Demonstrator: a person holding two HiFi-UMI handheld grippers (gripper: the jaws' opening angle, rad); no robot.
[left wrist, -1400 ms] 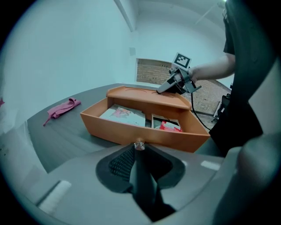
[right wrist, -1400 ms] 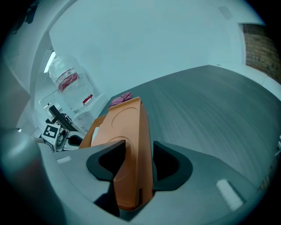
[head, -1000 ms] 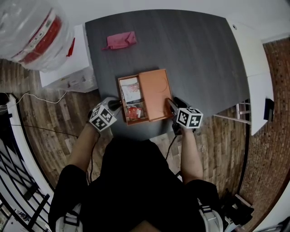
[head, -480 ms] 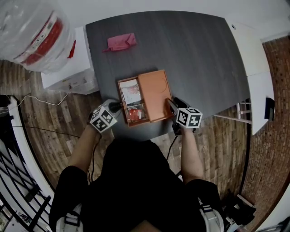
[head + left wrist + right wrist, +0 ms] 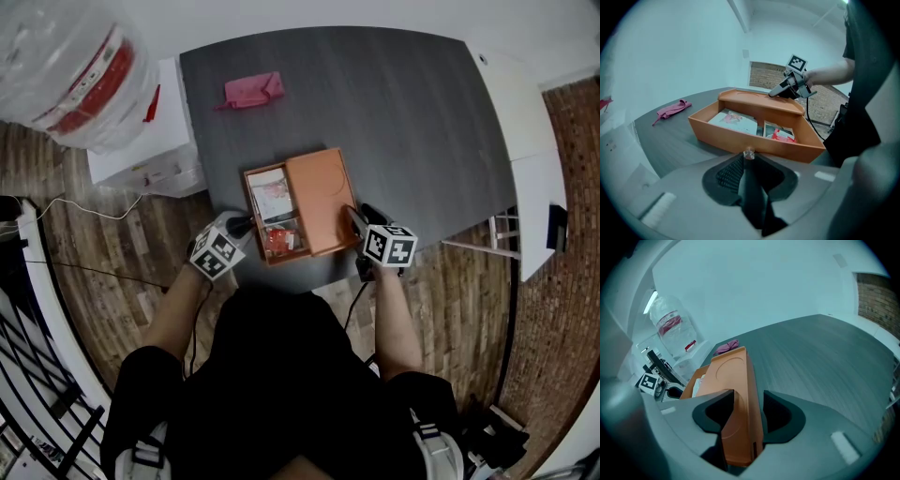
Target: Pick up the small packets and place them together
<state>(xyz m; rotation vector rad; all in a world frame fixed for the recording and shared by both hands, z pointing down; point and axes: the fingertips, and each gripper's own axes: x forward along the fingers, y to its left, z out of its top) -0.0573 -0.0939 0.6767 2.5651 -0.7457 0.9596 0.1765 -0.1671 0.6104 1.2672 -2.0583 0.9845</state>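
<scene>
An orange box sits open near the table's front edge, its lid folded out to the right. Inside lie a white and pink packet and small red packets. My right gripper is shut on the lid's near right edge. My left gripper hovers just outside the box's near left wall, jaws together. A tiny clear bit shows at its tips; what it is cannot be told.
A pink cloth lies at the far left of the dark table. A white cabinet with a clear bag holding something red stands left of the table. Wooden floor surrounds it.
My left gripper has drawn back slightly from the box toward the person. The right gripper stays on the lid.
</scene>
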